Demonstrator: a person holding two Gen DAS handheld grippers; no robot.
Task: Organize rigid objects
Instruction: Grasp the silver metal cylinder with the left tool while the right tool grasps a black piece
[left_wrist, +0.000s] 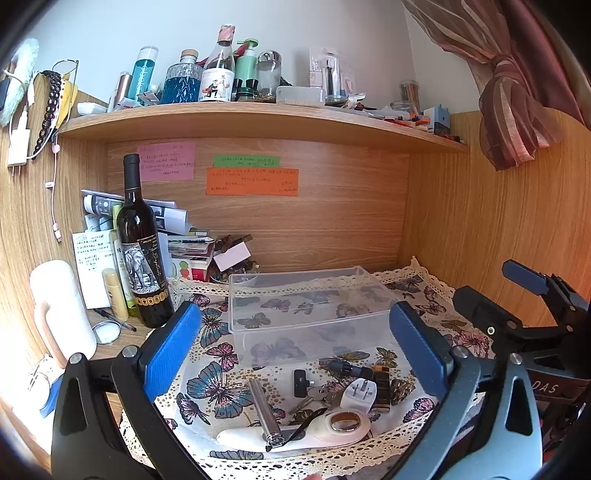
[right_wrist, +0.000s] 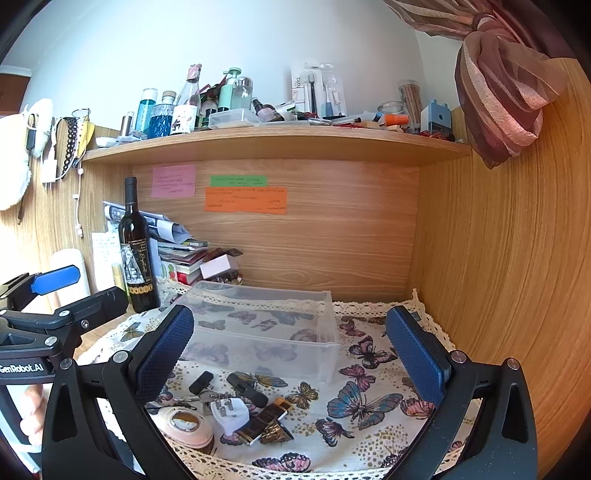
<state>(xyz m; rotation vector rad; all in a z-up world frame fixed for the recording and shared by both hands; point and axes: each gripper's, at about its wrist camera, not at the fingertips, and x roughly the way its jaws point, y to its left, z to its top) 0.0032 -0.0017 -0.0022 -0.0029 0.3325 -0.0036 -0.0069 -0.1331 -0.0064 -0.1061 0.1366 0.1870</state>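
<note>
A clear plastic box (left_wrist: 306, 310) (right_wrist: 266, 328) stands empty on the butterfly cloth (left_wrist: 218, 354) (right_wrist: 369, 402). In front of it lie small rigid things: a white plug adapter (left_wrist: 360, 397) (right_wrist: 229, 410), keys with a black fob (left_wrist: 303, 382) (right_wrist: 201, 384), a silver nail clipper (left_wrist: 264, 413), a pink-white handled tool (left_wrist: 325, 430) (right_wrist: 186, 426), a black cylinder (left_wrist: 349, 367) (right_wrist: 247, 389) and a dark striped bar (left_wrist: 380, 384) (right_wrist: 264, 419). My left gripper (left_wrist: 295, 347) is open above them, holding nothing. My right gripper (right_wrist: 291, 354) is open and empty, and also shows in the left wrist view (left_wrist: 528, 295).
A dark wine bottle (left_wrist: 142, 251) (right_wrist: 136, 254) stands at the left beside a stack of books and papers (left_wrist: 184, 240) and a white jug (left_wrist: 61, 306). Wooden walls close the back and right (right_wrist: 498, 258). A crowded shelf (left_wrist: 258, 118) hangs overhead.
</note>
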